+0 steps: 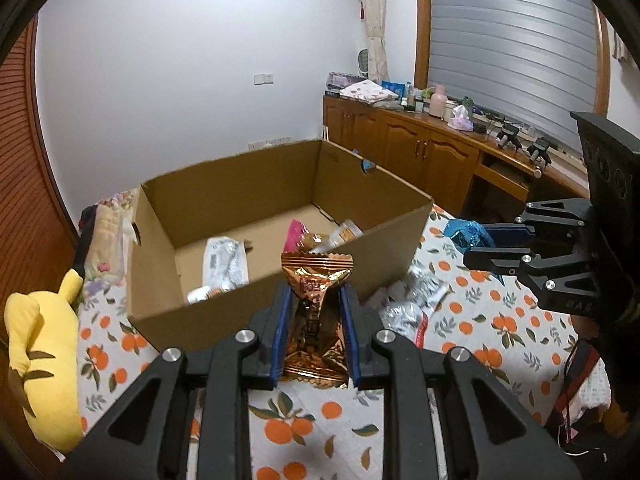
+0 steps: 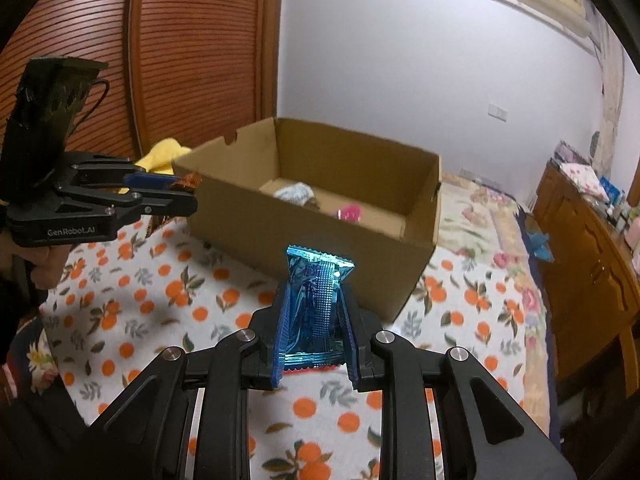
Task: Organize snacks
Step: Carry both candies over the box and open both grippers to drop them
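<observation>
left claw (image 1: 316,300) clamped on copper snack packet (image 1: 316,280), right claw (image 2: 314,304) clamped on blue snack packet (image 2: 316,280), both apparently bound for cardboard box (image 1: 256,304) at 12 o'clock.

white wall (image 1: 160,80), wooden cabinets (image 1: 420,148) (cluttered), blinds (image 1: 512,40)

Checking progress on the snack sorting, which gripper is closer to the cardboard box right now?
Left, slightly. The left gripper, clamping a bronze packet, is just short of the cardboard box wall. The right gripper, holding a blue packet, hangs farther back.

left gripper (image 2: 182,196) body: "GenRobot.AI" | right gripper (image 1: 476,250) body: possibly "DAS", blurred
</observation>
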The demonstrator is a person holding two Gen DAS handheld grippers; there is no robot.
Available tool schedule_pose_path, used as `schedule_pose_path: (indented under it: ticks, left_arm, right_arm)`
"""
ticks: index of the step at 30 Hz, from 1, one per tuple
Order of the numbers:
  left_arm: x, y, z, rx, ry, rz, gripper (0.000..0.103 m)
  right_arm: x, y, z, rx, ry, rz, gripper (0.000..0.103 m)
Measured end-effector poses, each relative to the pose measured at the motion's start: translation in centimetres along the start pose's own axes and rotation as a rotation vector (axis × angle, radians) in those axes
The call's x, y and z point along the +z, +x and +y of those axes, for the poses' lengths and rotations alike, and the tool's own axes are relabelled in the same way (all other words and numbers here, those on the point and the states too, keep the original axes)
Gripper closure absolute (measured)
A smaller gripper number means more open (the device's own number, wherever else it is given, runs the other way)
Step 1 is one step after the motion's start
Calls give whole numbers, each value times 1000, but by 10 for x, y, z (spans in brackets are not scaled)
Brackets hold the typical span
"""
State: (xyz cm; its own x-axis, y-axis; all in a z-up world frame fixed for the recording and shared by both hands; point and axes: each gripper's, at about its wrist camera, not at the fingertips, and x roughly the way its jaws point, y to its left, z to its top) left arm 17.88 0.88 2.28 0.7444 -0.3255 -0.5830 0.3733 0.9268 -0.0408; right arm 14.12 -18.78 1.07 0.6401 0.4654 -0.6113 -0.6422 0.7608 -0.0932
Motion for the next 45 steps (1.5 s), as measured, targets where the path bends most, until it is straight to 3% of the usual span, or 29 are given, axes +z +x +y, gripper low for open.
schedule_pose_path:
  ticks: [13, 26, 45]
  left_arm:
    - [33, 12, 20, 41, -4, -14, 82]
    - [38, 67, 55, 73, -47, 44, 81]
    - [45, 80, 85, 126, -86, 47, 74]
  right_arm:
    - [46, 13, -15, 11, -29, -55, 81]
    - [74, 59, -15, 65, -43, -67, 81]
    - [96, 133, -13, 117, -24, 10, 81]
